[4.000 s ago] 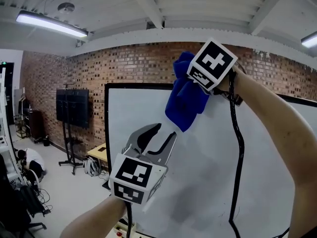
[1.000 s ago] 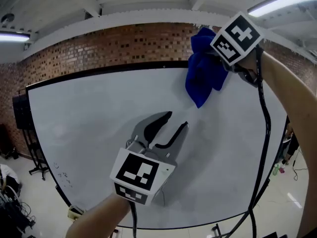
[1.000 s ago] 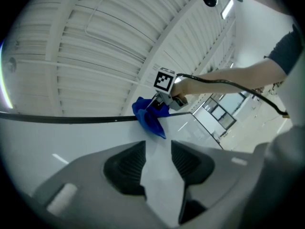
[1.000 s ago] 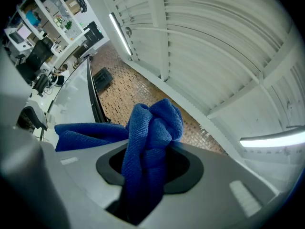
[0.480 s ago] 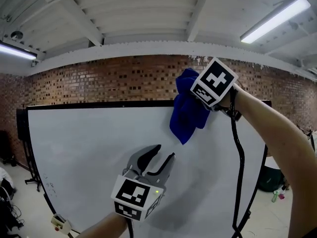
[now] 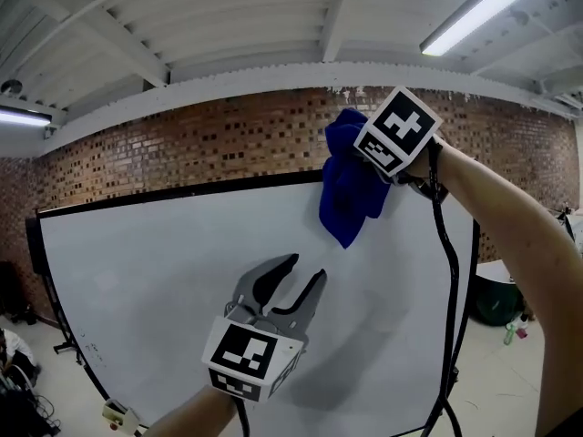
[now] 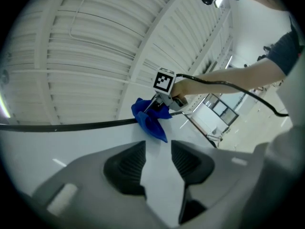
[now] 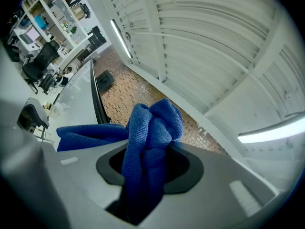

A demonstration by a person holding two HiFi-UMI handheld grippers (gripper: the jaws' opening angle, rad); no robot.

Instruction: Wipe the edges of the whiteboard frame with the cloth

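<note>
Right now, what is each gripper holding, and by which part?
The right gripper clamps the blue cloth by a bunched fold, with one end hanging loose. The left gripper holds nothing; its jaws stand apart.

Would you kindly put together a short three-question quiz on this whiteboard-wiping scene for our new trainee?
1. True or false: the left gripper holds the blue cloth.
2. At which edge of the whiteboard frame is the cloth? A. top edge B. bottom edge C. left side edge
3. Fill in: the left gripper's jaws are ____, with nothing between them.

Key
1. False: the right gripper is clamped on the cloth.
2. A
3. open
</note>
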